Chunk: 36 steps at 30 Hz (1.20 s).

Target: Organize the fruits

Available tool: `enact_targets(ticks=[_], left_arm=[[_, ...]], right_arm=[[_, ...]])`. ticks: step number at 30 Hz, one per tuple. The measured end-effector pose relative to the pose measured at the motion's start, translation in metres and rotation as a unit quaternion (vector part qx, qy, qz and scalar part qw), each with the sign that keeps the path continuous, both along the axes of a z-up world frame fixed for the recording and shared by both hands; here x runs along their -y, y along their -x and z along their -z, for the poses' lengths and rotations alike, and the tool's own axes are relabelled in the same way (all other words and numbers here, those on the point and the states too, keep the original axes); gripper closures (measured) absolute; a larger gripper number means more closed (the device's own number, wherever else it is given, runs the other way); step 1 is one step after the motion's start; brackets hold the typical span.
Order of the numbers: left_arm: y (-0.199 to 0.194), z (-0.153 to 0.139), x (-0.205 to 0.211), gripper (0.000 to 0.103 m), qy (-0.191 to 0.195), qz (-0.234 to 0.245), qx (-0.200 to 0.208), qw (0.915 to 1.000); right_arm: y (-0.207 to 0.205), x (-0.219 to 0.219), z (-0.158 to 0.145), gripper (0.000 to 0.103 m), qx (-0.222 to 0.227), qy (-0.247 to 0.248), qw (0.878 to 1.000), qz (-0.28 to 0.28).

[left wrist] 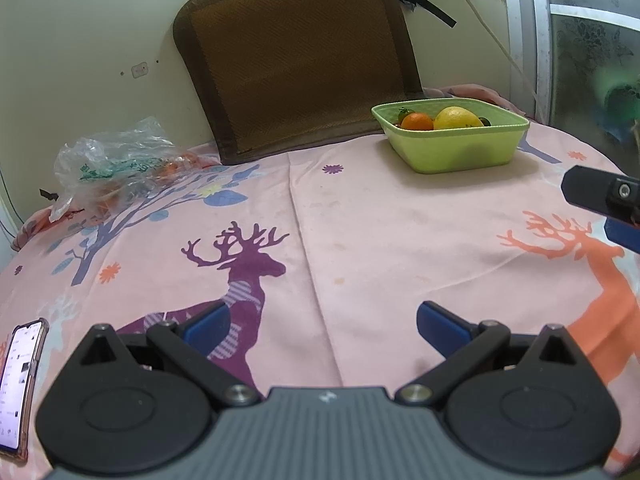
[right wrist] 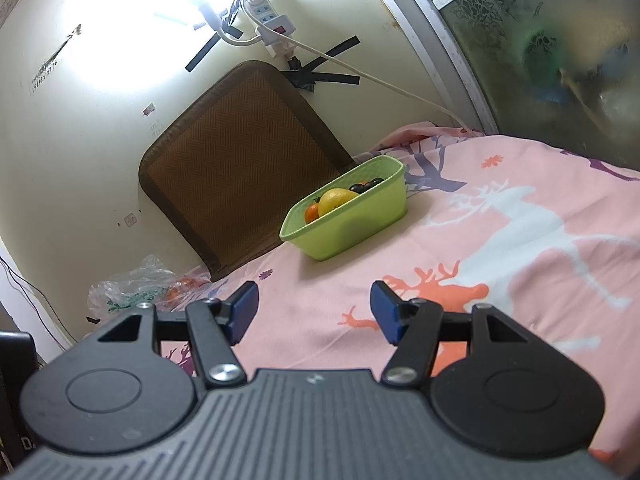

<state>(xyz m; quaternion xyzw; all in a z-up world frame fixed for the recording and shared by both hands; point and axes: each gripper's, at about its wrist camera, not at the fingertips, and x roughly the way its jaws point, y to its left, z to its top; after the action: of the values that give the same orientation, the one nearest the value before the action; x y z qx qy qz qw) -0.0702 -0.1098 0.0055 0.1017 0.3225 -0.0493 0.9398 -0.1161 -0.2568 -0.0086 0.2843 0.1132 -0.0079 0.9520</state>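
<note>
Both tongs stand open and empty: left tongs [left wrist: 322, 326], right tongs [right wrist: 314, 308]; the basket [left wrist: 460, 152] sits well ahead of both, right of the left pair; an orange [left wrist: 417, 122], a lemon [left wrist: 456, 118] and dark fruit lie inside. Risk, as I judge it: a reach could nudge the light basket across the soft sheet [left wrist: 380, 232]; the bag [left wrist: 116, 160] far left seems to hold more fruit, easily torn or crushed.

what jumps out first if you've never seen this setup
The lime-green basket of fruit, a yellow lemon beside an orange, sits at the far right of the pink deer-print sheet. Behind it a brown woven mat leans on the wall, and a crumpled plastic bag lies far left.
</note>
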Motion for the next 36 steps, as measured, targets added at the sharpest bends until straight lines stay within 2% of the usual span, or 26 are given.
enact_targets(ticks=[36], left_arm=[[0.0016, 0.0012, 0.0004, 0.0, 0.005, 0.007, -0.006, 0.9999]], right_arm=[[-0.0005, -0.0009, 0.0005, 0.039, 0.001, 0.005, 1.0, -0.004]])
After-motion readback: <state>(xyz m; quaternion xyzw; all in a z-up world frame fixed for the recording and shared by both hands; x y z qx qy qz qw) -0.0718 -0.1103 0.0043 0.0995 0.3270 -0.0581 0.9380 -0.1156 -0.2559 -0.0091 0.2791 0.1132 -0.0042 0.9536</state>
